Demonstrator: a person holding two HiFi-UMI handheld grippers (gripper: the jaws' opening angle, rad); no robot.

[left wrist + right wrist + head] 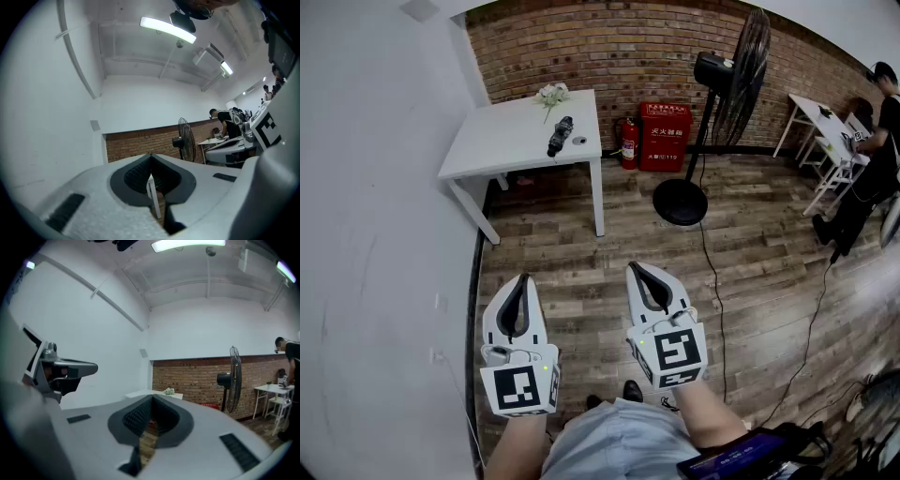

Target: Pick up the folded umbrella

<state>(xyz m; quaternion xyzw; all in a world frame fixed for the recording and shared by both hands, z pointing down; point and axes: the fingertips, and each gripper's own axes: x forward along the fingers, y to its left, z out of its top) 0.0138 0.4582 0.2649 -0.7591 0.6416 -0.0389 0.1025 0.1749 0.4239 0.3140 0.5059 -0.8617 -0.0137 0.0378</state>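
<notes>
The folded umbrella (559,135) is a dark bundle lying on the white table (506,141) against the far brick wall. Both grippers hover low over the wooden floor, far short of the table. My left gripper (522,277) is shut, tips meeting, nothing between them. My right gripper (634,267) is likewise shut and empty. In the left gripper view the jaws (151,157) are closed, and a table leg shows through the slit. In the right gripper view the jaws (152,398) are closed, with the table edge (140,393) beyond.
A white flower bunch (551,93) and a small round object (579,141) share the table. A standing fan (727,84) with a round base (680,202) and trailing cable, a fire extinguisher (628,142) and a red box (665,135) stand right. A person (867,169) works at another table (820,127).
</notes>
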